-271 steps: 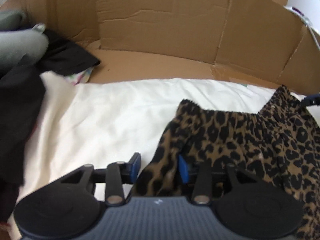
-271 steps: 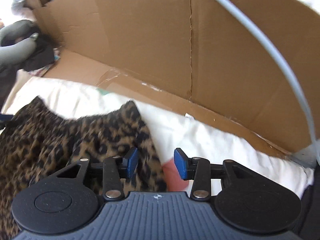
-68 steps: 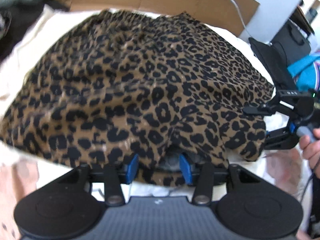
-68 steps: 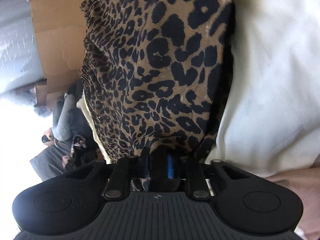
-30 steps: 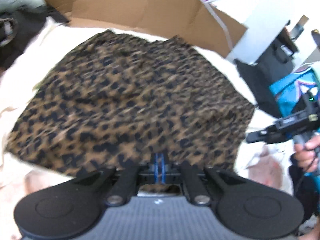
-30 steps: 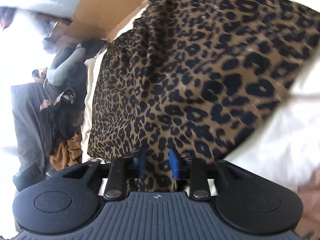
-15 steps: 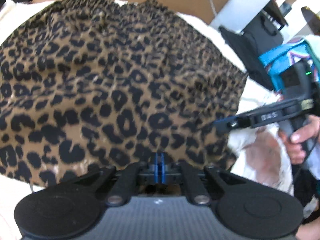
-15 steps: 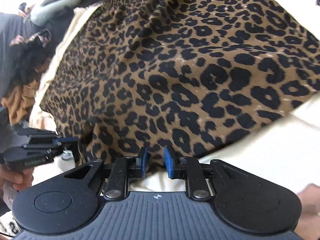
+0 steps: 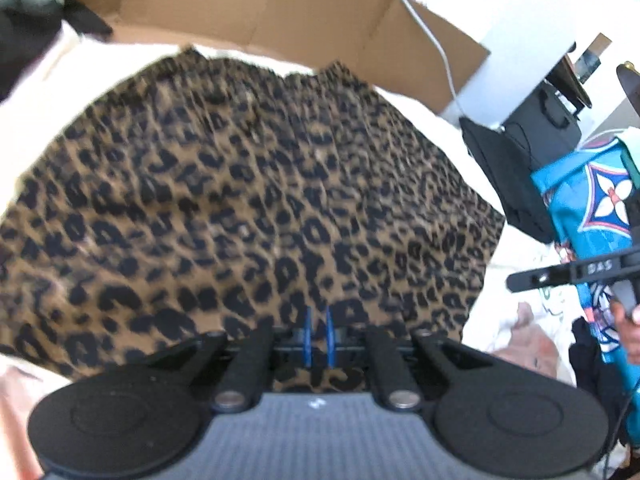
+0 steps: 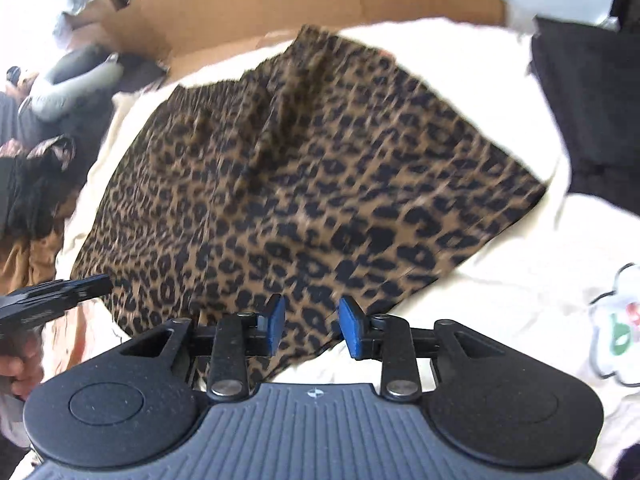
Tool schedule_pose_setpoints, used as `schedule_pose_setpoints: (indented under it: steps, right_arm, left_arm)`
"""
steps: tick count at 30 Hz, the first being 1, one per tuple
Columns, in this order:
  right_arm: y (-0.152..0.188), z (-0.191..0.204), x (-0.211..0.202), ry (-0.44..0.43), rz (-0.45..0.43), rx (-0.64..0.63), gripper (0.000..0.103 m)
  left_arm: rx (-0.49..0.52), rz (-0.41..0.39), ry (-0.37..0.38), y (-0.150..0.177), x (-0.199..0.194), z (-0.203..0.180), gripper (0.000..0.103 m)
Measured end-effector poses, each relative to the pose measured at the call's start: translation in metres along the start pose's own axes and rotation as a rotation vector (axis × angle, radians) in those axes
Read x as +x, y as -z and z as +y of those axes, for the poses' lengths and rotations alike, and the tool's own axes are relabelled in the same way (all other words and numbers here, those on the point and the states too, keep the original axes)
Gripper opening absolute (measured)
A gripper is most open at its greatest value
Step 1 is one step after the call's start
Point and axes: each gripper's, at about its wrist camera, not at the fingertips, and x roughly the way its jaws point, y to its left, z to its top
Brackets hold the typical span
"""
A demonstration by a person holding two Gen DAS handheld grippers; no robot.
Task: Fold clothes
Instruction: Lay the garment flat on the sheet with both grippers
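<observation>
A leopard-print garment (image 9: pixel 248 216) lies spread flat on a cream sheet (image 10: pixel 516 292), its gathered waistband toward the cardboard. My left gripper (image 9: pixel 318 336) hovers at the near hem. Its jaws are opening, with a narrow gap between the blue pads and the cloth lying just under them. My right gripper (image 10: pixel 314 326) is over the garment's (image 10: pixel 312 176) near corner, lifted a little off it. Its jaws are opening too, and the pads stand clearly apart without pressing the fabric. Each gripper shows in the other's view: the right gripper (image 9: pixel 524 280) and the left gripper (image 10: pixel 92 286).
A cardboard wall (image 9: pixel 280 8) bounds the far side, with a white cable (image 9: pixel 436 44) over it. Dark clothes and a grey item (image 10: pixel 68 84) are piled at one end. A black bag (image 9: pixel 516 176) and blue patterned fabric (image 9: pixel 588 200) sit at the other. A person's hand (image 10: pixel 20 364) holds the left gripper.
The right pads have spread and lifted off the hem they pinched. The left pads, pressed together before, now show a small gap. The garment has settled flat.
</observation>
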Motion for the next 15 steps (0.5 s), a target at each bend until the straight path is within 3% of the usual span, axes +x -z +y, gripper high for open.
schedule_pose_setpoints:
  steps: [6,9,15]
  right_arm:
    - [-0.029,0.003,-0.005,-0.004,-0.149,-0.002,0.048]
    - [-0.043,-0.001,0.005,-0.041,-0.17,0.005,0.049]
    - [-0.05,-0.01,0.03,0.002,-0.223,0.004,0.052]
  left_arm:
    - [-0.052,-0.075,-0.068,-0.023,-0.044,0.022,0.028]
    - [-0.061,-0.078,-0.123,-0.036,-0.048,0.034,0.029]
    - [-0.125,-0.095,-0.211,-0.063,-0.046,0.056,0.029]
